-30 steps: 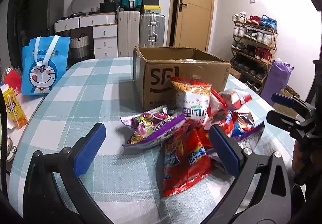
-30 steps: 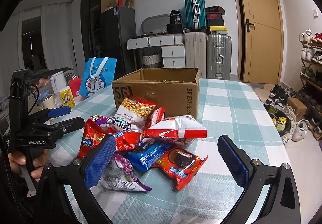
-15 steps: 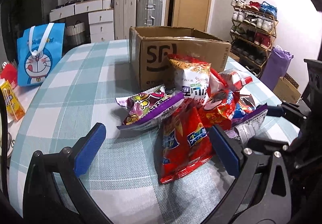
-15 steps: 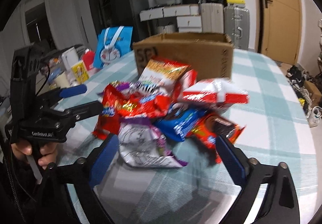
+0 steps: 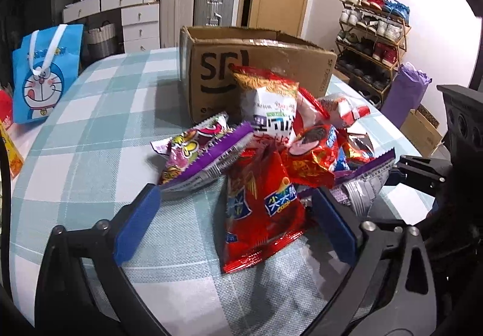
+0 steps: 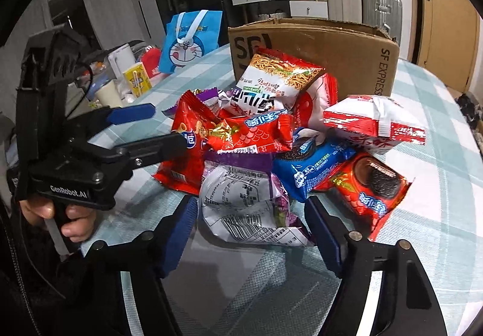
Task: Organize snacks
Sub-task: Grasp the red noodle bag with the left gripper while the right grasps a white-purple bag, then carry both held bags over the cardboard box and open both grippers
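"SF EXPRESS" on cardboard box [image 6: 317, 46]; "GenRobot.AI" on left claw [image 6: 163, 127].

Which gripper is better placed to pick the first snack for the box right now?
Right, probably. The right gripper is open with its fingers either side of the purple-and-silver packet, loose at the pile's near edge. The left gripper is open around the long red bag, which other packets overlap.

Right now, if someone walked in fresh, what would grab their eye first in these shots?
A bright heap of snack packets on the checked table, piled against an open cardboard box. Both grippers, left and right, sit open at its near edge, the right straddling a purple-and-silver packet.
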